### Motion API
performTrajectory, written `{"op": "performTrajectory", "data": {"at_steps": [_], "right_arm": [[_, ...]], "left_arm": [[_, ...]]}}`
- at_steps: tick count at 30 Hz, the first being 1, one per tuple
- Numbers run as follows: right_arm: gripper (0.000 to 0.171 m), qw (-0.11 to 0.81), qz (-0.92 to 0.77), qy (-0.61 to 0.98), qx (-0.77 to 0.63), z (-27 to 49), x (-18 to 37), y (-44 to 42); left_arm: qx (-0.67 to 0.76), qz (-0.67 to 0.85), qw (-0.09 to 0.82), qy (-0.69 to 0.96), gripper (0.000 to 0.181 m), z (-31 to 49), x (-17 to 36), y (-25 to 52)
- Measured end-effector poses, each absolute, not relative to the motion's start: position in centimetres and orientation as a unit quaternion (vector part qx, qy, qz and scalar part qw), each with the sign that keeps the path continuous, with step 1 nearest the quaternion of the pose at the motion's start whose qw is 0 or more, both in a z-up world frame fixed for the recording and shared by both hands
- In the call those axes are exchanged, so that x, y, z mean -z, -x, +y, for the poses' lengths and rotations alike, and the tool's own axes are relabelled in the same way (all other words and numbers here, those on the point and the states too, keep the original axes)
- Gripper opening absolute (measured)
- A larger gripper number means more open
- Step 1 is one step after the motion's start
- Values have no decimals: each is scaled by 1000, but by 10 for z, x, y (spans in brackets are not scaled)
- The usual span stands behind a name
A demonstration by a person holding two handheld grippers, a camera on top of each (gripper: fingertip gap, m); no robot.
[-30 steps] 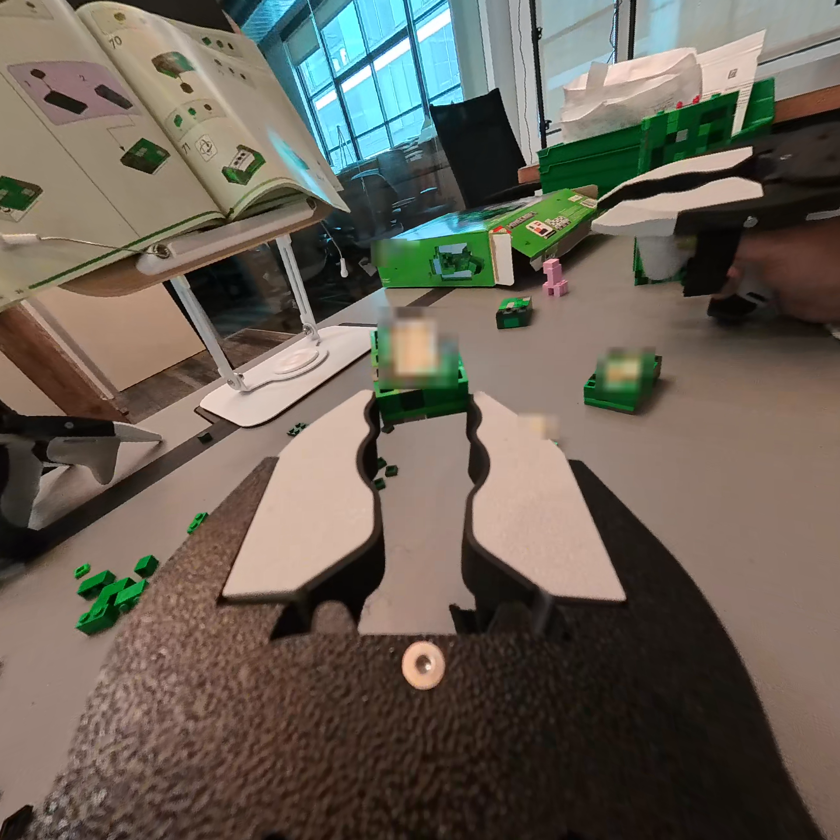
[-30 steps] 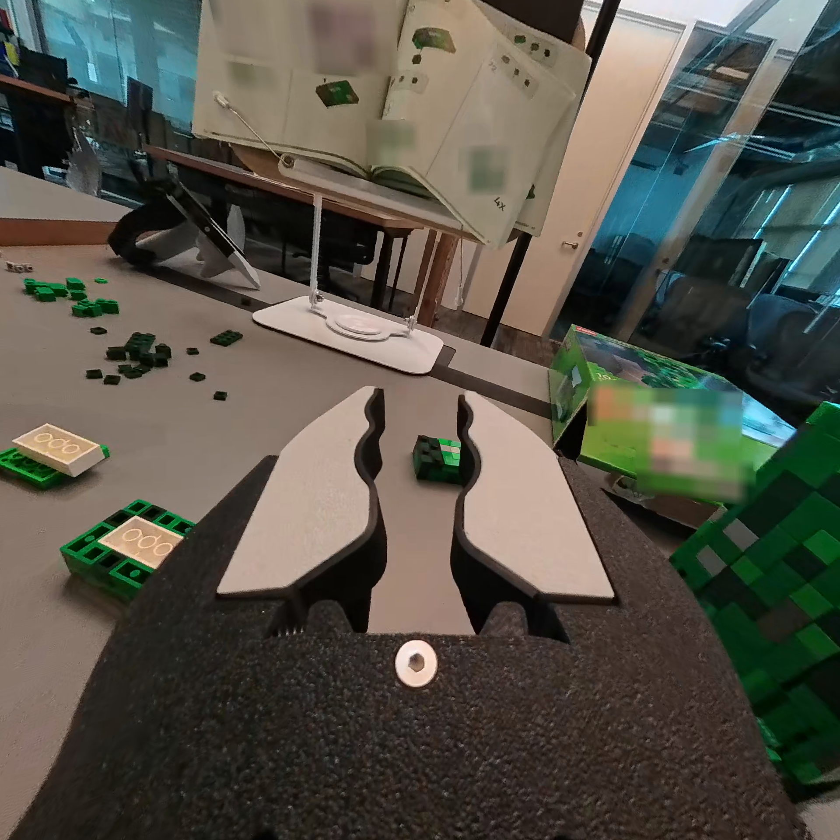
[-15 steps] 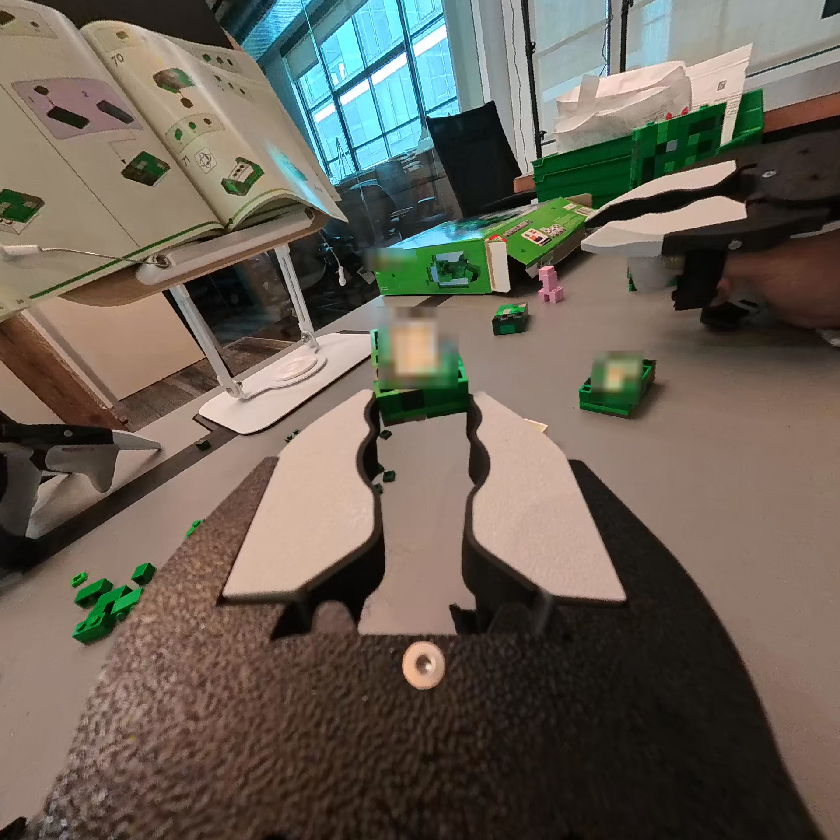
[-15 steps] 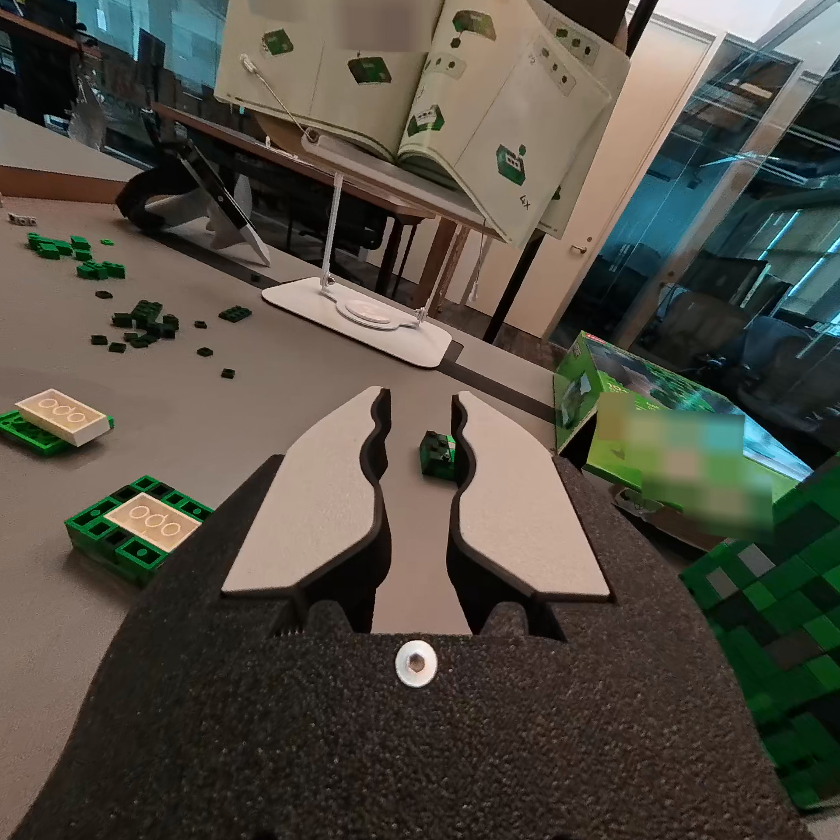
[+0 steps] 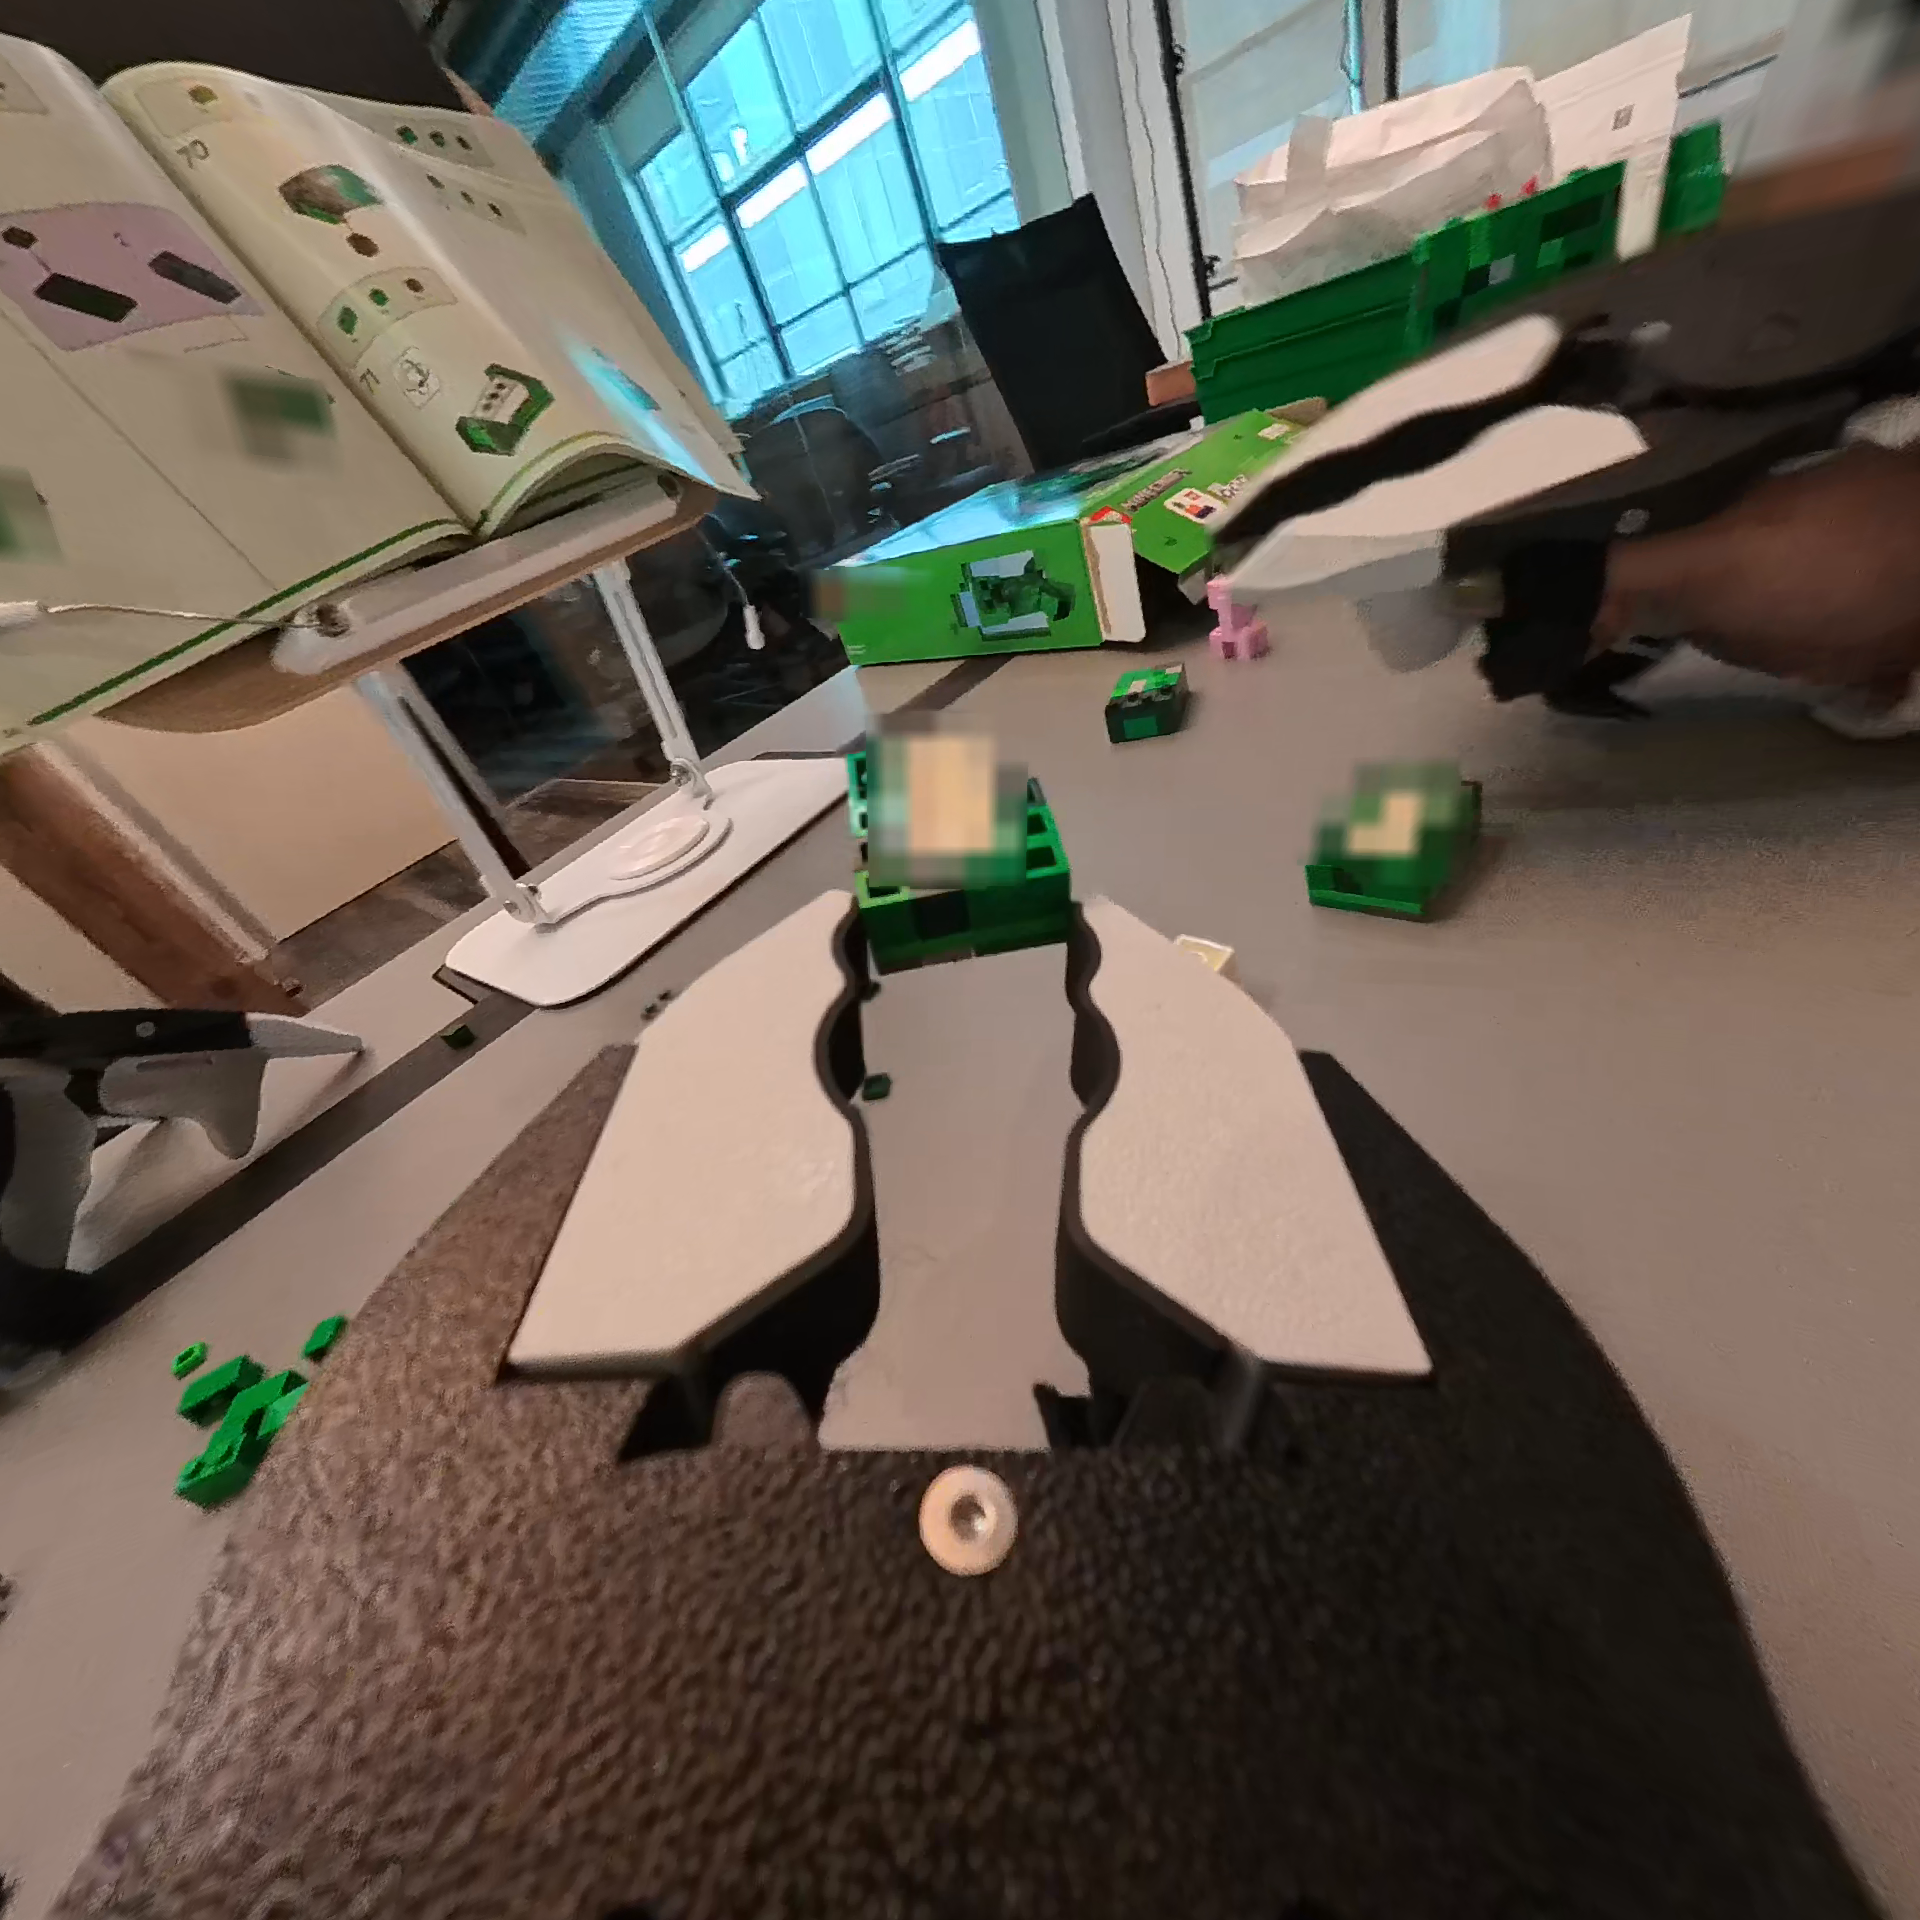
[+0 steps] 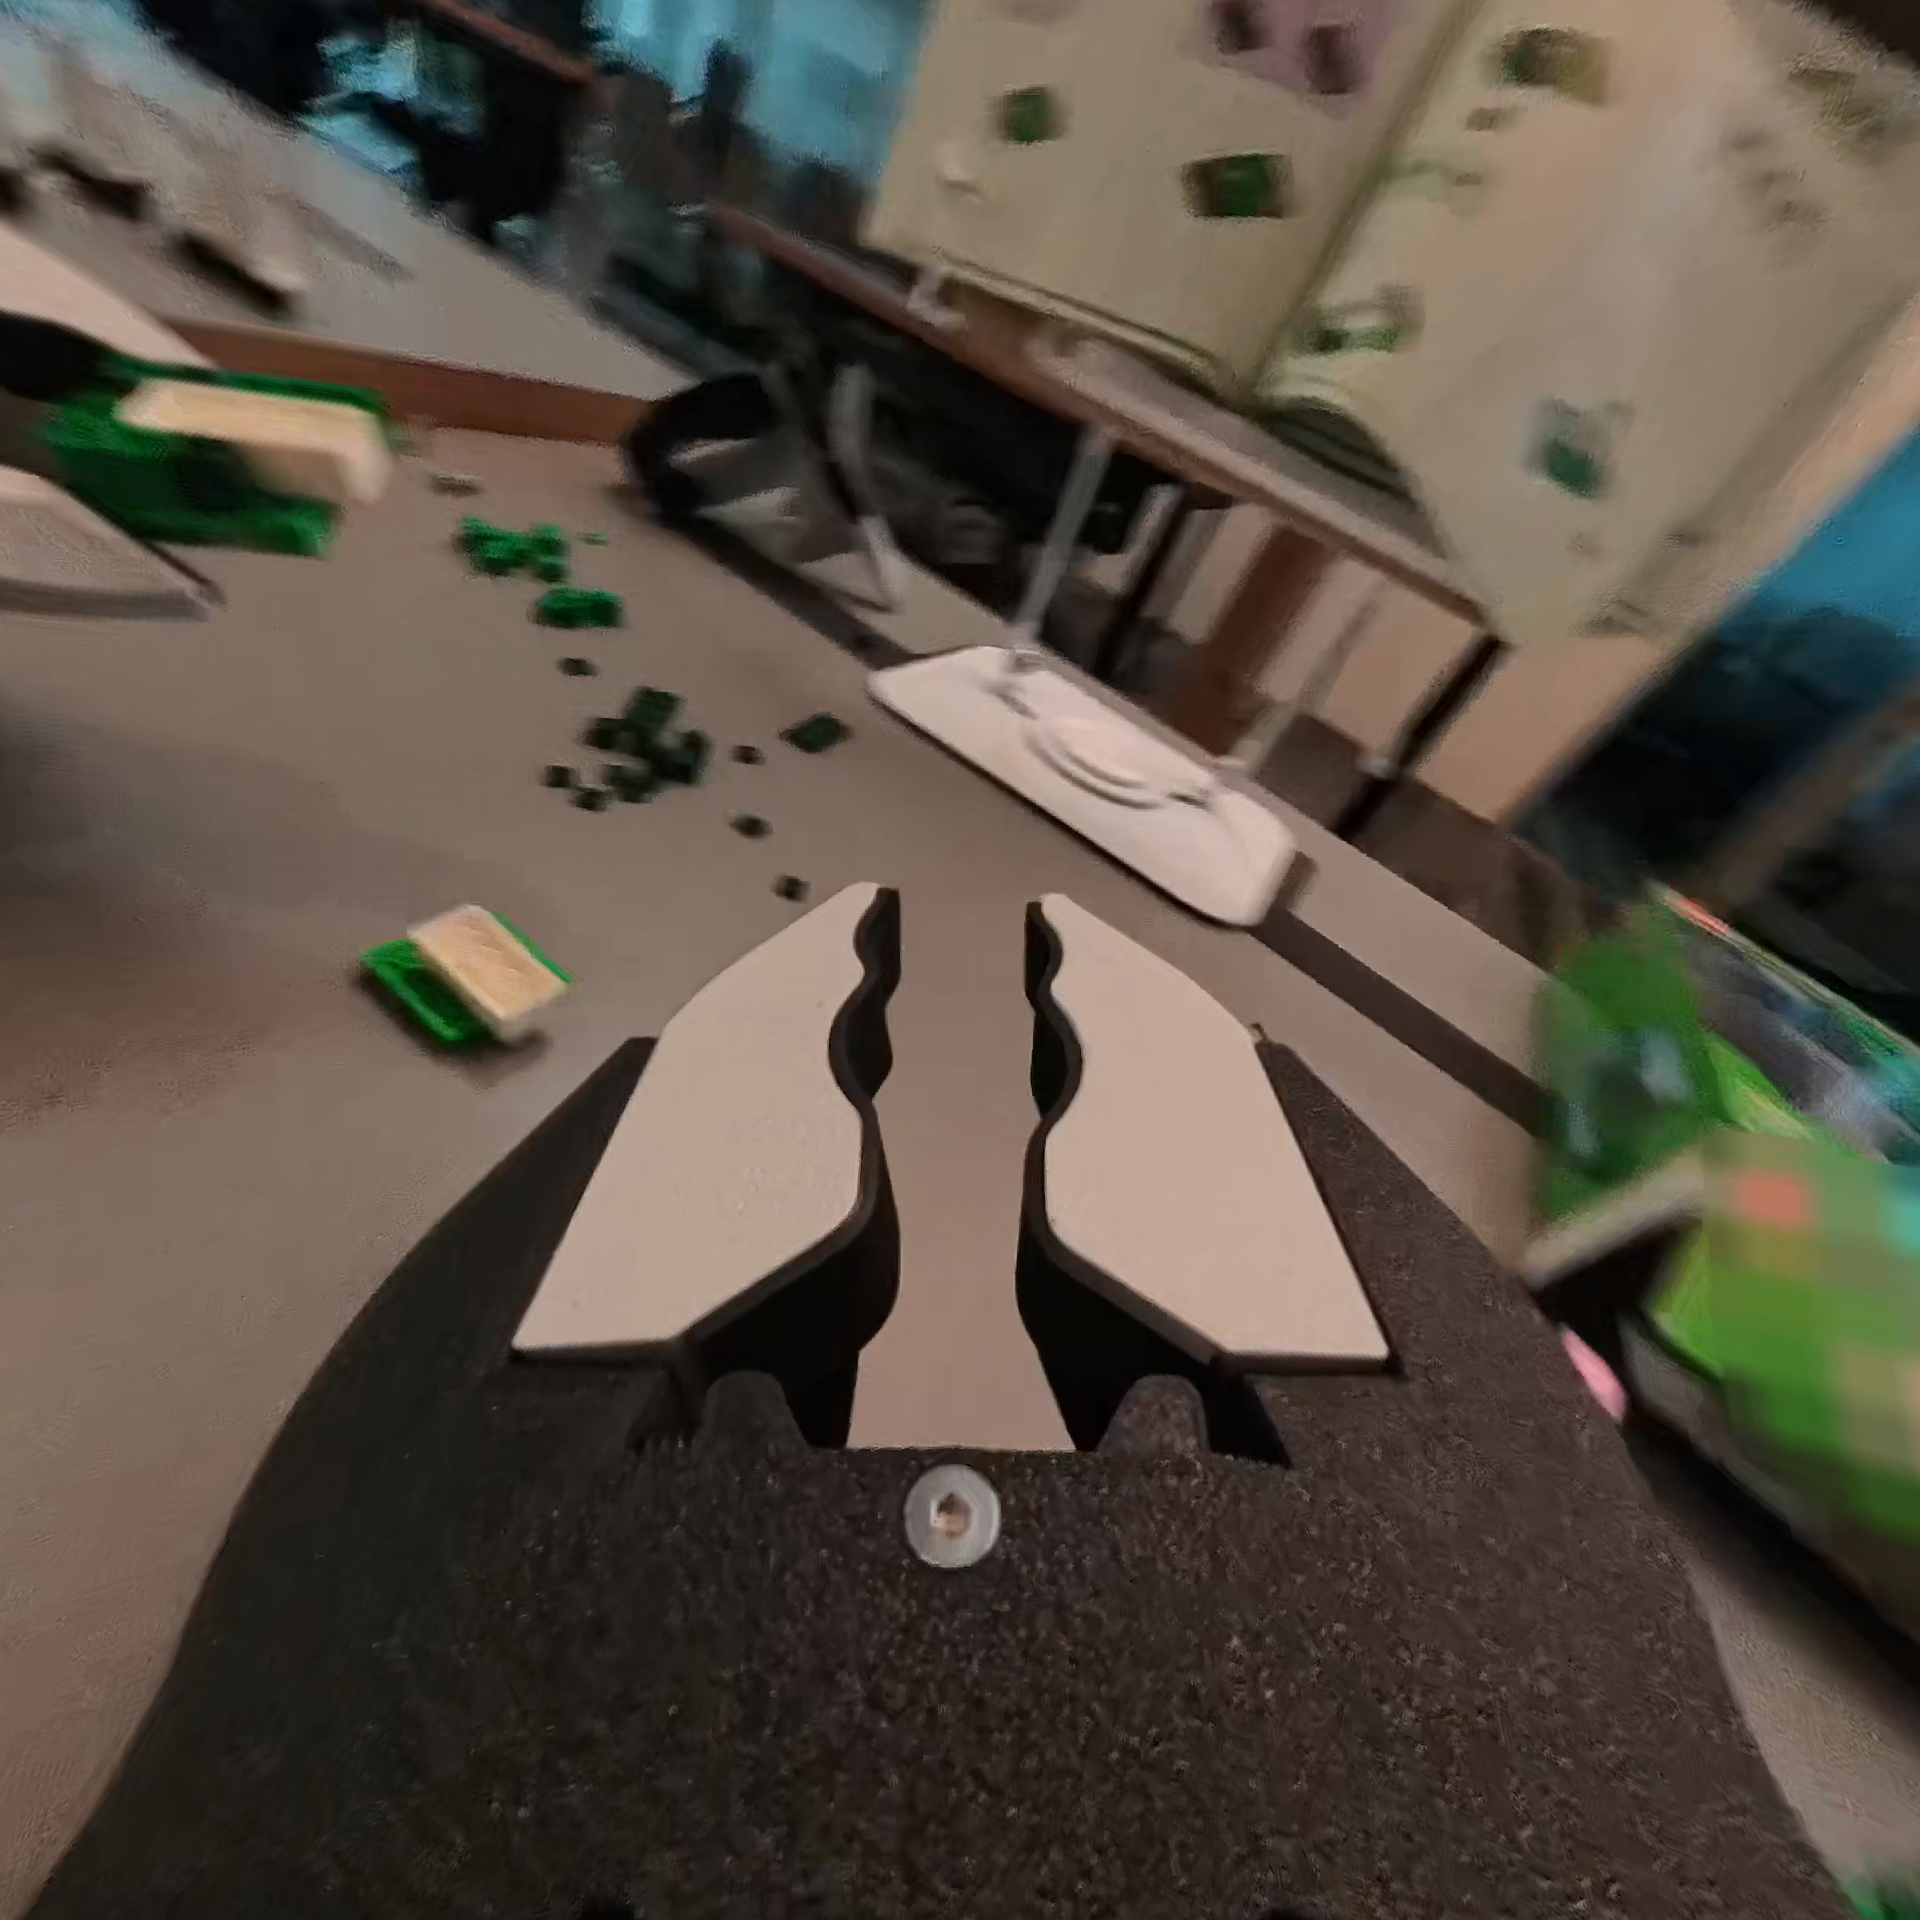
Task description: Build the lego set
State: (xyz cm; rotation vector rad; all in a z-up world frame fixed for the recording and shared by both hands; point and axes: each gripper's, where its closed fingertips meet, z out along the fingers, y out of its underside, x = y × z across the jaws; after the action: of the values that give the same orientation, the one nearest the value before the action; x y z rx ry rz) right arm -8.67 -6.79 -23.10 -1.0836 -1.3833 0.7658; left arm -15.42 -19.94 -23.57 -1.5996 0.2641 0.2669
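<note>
My left gripper (image 5: 961,920) is shut on a green lego assembly (image 5: 966,894) with a tan plate on top, held above the grey table (image 5: 1558,1143). The same assembly shows blurred at the upper left of the right wrist view (image 6: 208,457). My right gripper (image 6: 961,914) is open and empty, above the table. It also shows at the upper right of the left wrist view (image 5: 1231,556), held by a hand. A second green assembly with a tan plate (image 5: 1392,842) lies on the table (image 6: 468,971). A small green cube (image 5: 1148,703) sits farther back.
An open instruction book (image 5: 312,312) rests on a white stand (image 5: 634,883). A green box (image 5: 987,603) and a pink figure (image 5: 1236,629) lie at the back. Loose green pieces (image 6: 634,748) are scattered on the table (image 5: 239,1413). A spare gripper (image 5: 156,1070) lies at the left. One gripper's finger ends stand about 15 cm off the other's. The small green cube (image 5: 1148,703) is closer to my right gripper, around 12 cm from its tips; the left tips are 25 cm off.
My right gripper has swung left, away from the small green cube that was between its fingers in view; its view is now blurred. My left gripper still holds the green assembly.
</note>
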Motion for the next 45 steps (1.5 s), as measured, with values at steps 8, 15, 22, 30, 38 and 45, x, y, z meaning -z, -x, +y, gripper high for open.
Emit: {"op": "performTrajectory", "data": {"at_steps": [8, 15, 22, 30, 38, 45], "right_arm": [[16, 354, -767, 384, -373, -158, 208, 211], [18, 94, -833, 419, -348, -200, 244, 308], [24, 33, -893, 373, -250, -221, 294, 343], [25, 81, -914, 364, -158, -220, 322, 364], [11, 112, -925, 326, -163, -220, 312, 356], [11, 273, -890, 305, -203, -172, 219, 275]], "left_arm": [[-120, 152, 673, 714, 36, -197, 240, 142], [-127, 178, 662, 717, 36, -196, 245, 135], [-128, 180, 660, 718, 36, -195, 246, 135], [-130, 185, 656, 720, 36, -194, 248, 134], [-127, 189, 655, 720, 36, -195, 248, 133], [-108, 164, 660, 725, 36, -196, 246, 139]]}}
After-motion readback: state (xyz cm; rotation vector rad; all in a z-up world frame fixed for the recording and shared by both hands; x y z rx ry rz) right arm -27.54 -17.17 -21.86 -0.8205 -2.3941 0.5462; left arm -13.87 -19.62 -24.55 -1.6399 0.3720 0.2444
